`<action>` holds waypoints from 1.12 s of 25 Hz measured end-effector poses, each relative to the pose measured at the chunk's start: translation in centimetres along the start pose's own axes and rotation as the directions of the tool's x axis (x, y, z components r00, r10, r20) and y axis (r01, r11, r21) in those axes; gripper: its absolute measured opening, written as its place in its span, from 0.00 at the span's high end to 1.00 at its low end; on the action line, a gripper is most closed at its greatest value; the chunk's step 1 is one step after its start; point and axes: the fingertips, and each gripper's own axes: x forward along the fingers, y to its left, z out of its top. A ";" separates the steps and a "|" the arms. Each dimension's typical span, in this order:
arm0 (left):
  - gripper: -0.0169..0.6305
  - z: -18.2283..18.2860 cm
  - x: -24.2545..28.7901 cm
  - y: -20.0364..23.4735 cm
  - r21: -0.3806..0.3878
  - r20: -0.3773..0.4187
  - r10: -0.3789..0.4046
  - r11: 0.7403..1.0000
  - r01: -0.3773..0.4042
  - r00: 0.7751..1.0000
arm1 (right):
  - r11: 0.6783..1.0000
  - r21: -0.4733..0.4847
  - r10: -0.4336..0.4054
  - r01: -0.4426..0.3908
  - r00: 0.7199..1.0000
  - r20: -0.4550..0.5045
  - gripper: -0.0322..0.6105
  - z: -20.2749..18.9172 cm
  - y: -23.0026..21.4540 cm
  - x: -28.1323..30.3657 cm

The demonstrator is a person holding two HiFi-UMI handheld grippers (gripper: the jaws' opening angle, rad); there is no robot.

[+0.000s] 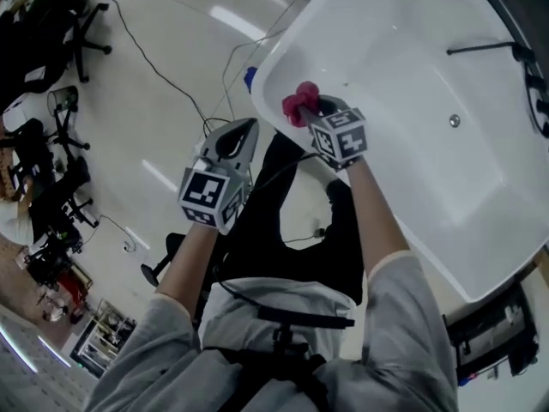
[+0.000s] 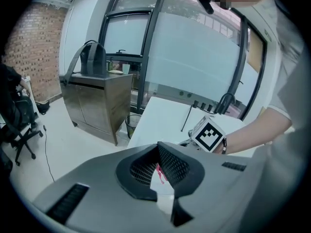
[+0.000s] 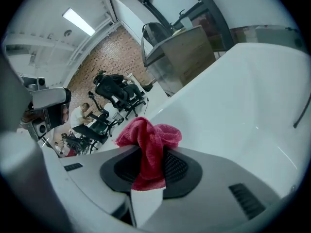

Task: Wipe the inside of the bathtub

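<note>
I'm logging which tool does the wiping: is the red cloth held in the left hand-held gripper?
No, the red cloth is clamped between the jaws of the right hand-held gripper.

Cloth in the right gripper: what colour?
The cloth is pinkish red, clearest in the right gripper view.

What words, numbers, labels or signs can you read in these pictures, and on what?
None can be read. The left claw and right claw bear only black-and-white square marker patterns, no letters. The glossy white bathtub and crumpled red cloth carry no print.
</note>
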 end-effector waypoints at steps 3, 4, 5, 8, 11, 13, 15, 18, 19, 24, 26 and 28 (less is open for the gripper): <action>0.96 -1.3 1.0 0.4 0.002 -0.001 0.026 1.000 -0.026 1.000 | 0.999 -0.011 0.043 -0.043 0.999 -0.019 0.78 -1.1 -0.1 2.7; 0.96 -1.7 1.2 0.5 -0.001 -0.002 0.027 1.000 -0.027 1.000 | 0.999 -0.016 0.049 -0.050 0.998 -0.026 0.78 -1.3 -0.2 3.5; 0.96 -1.9 1.4 0.6 -0.005 -0.004 0.026 1.000 -0.026 1.000 | 0.998 -0.017 0.055 -0.055 0.998 -0.032 0.78 -1.3 -0.3 4.3; 0.97 -2.4 1.8 0.9 -0.015 -0.006 0.023 1.000 -0.023 1.000 | 0.997 -0.001 0.080 -0.080 0.996 -0.043 0.78 -1.7 -0.3 6.2; 0.97 -2.9 1.9 1.4 -0.021 -0.008 0.029 0.999 -0.030 1.000 | 0.993 -0.004 0.114 -0.114 0.991 -0.070 0.78 -2.2 0.3 7.5; 0.97 -3.1 2.1 1.7 -0.026 -0.013 0.031 0.999 -0.032 0.999 | 0.991 -0.013 0.133 -0.135 0.986 -0.100 0.78 -2.6 0.7 8.4; 0.97 -3.0 2.4 2.0 -0.024 -0.003 0.021 0.999 -0.021 1.000 | 0.989 -0.001 0.147 -0.148 0.983 -0.114 0.78 -2.6 0.8 8.9; 0.97 -2.6 2.7 2.8 -0.021 0.008 0.017 1.000 -0.017 1.000 | 0.986 0.047 0.162 -0.158 0.983 -0.091 0.79 -1.9 0.9 9.4; 0.97 -2.6 2.8 3.0 -0.022 -0.002 0.019 1.000 -0.020 1.000 | 0.987 0.058 0.155 -0.151 0.985 -0.081 0.79 -1.6 0.8 9.4; 0.97 -2.6 3.5 3.5 -0.029 -0.016 0.016 0.999 -0.017 1.000 | 0.985 0.121 0.124 -0.121 0.992 -0.019 0.79 -0.2 -0.2 9.6; 0.97 -2.6 3.8 3.5 -0.025 -0.021 0.005 1.000 -0.006 1.000 | 0.984 0.128 0.123 -0.121 0.992 -0.008 0.79 0.0 -0.7 9.9; 0.96 -2.5 4.1 3.5 -0.027 -0.020 -0.001 1.000 0.000 1.000 | 0.987 0.119 0.113 -0.111 0.993 -0.011 0.79 0.2 -1.3 9.8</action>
